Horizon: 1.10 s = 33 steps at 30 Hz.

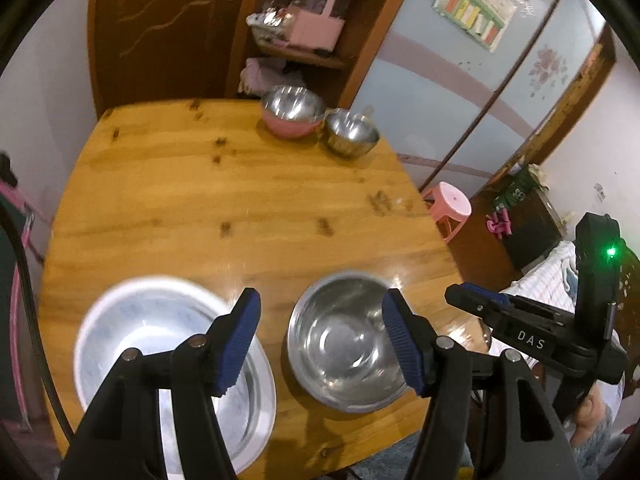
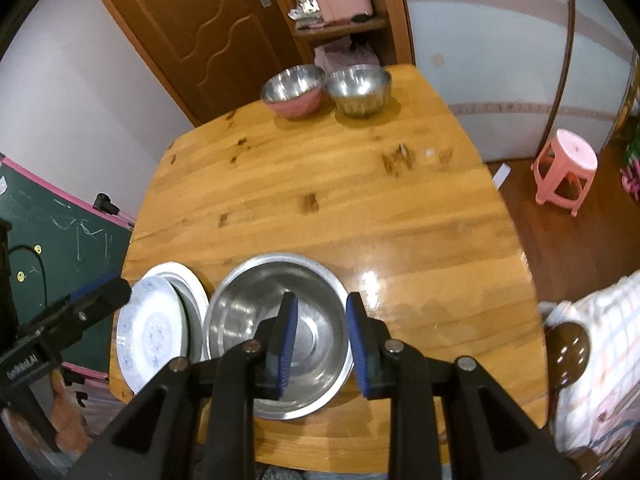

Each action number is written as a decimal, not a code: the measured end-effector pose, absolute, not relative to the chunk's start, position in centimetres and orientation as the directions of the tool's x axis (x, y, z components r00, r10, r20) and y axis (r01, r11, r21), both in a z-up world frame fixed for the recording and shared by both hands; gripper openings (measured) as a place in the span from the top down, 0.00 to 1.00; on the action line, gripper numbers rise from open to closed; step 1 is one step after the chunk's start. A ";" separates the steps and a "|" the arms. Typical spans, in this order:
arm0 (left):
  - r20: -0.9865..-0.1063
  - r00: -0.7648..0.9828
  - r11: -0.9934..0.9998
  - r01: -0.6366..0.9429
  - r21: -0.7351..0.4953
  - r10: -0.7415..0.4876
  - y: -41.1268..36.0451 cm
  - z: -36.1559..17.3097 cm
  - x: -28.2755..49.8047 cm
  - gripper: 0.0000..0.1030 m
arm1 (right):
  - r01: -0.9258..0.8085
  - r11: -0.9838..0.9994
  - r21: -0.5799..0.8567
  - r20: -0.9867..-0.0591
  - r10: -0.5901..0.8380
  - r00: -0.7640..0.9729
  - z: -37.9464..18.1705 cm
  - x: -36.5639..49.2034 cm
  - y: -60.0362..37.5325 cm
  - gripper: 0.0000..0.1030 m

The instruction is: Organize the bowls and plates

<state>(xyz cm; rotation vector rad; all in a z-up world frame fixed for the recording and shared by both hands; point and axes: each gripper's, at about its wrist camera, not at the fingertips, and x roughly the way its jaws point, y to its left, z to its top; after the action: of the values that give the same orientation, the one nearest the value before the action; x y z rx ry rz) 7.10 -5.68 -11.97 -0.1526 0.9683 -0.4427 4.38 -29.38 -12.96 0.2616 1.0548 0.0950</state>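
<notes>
A steel bowl (image 1: 346,344) (image 2: 276,332) sits on the wooden table (image 1: 224,208) (image 2: 360,208) near its front edge. Left of it a white patterned plate (image 2: 154,336) leans in a larger white dish (image 1: 160,344) (image 2: 192,284). At the far edge stand a pink-sided steel bowl (image 1: 292,110) (image 2: 294,90) and a plain steel bowl (image 1: 351,132) (image 2: 358,88). My left gripper (image 1: 320,340) is open and empty above the near bowl and dish. My right gripper (image 2: 322,344) is open, its jaws either side of the near bowl's right rim.
A pink stool (image 1: 450,206) (image 2: 566,164) stands on the floor right of the table. A wooden door (image 2: 208,32) and a shelf with pink items (image 1: 312,28) are behind the table. A green chalkboard (image 2: 52,232) leans at the left.
</notes>
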 end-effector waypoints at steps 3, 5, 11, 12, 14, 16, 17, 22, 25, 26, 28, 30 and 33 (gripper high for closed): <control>-0.737 0.516 0.896 0.328 -0.300 -0.436 -5.7 -8.9 8.0 0.40 | 0.015 0.972 0.235 -0.832 0.194 0.519 -10.3 5.0 -29.8 0.76; -0.720 0.546 0.899 0.340 -0.276 -0.428 -5.8 -7.0 8.7 0.40 | -0.002 0.973 0.232 -0.817 0.195 0.543 -8.1 5.6 -30.3 0.76; -0.681 0.593 0.896 0.371 -0.244 -0.431 -6.5 -1.8 11.4 0.36 | -0.020 0.979 0.204 -0.772 0.174 0.612 -2.0 7.9 -32.2 0.76; -0.672 0.602 0.896 0.372 -0.241 -0.431 -6.6 -1.0 12.0 0.36 | -0.021 0.979 0.203 -0.765 0.172 0.621 -0.9 8.4 -32.5 0.76; -0.656 0.620 0.897 0.376 -0.234 -0.431 -6.7 0.5 12.9 0.36 | -0.028 0.979 0.203 -0.750 0.174 0.638 0.8 9.4 -33.0 0.76; -0.649 0.635 0.903 0.367 -0.224 -0.419 -7.0 1.9 14.3 0.36 | -0.028 0.983 0.180 -0.735 0.154 0.660 2.4 10.6 -33.5 0.74; -0.647 0.638 0.904 0.367 -0.221 -0.417 -7.1 2.4 14.8 0.36 | -0.024 0.986 0.166 -0.732 0.139 0.667 3.0 11.3 -33.7 0.70; -0.638 0.679 0.926 0.337 -0.167 -0.362 -7.9 3.7 19.1 0.36 | -0.005 0.994 0.111 -0.734 0.085 0.674 4.7 15.8 -35.4 0.67; -0.642 0.688 0.936 0.315 -0.156 -0.339 -8.1 3.5 21.8 0.36 | 0.009 0.991 0.131 -0.751 0.094 0.653 4.6 18.9 -36.7 0.67; -0.646 0.687 0.939 0.306 -0.158 -0.332 -8.2 3.2 23.1 0.36 | 0.009 0.990 0.142 -0.756 0.102 0.647 4.6 19.8 -37.1 0.67; -0.649 0.686 0.942 0.292 -0.167 -0.328 -8.2 2.6 25.2 0.36 | 0.018 0.987 0.161 -0.766 0.113 0.632 4.4 21.8 -37.9 0.67; -0.656 0.682 0.945 0.277 -0.177 -0.323 -8.1 1.7 27.4 0.36 | 0.014 0.986 0.168 -0.773 0.123 0.622 4.4 23.3 -38.1 0.67; -0.682 0.661 0.948 0.261 -0.181 -0.312 -8.5 -0.1 30.4 0.36 | 0.001 0.982 0.189 -0.781 0.150 0.607 3.9 25.8 -38.0 0.67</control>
<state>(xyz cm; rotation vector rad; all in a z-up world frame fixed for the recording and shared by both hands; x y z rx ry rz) 30.41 -8.47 -0.10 -0.0699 0.7846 -0.3242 25.77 -37.97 3.86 0.1775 0.9162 0.0863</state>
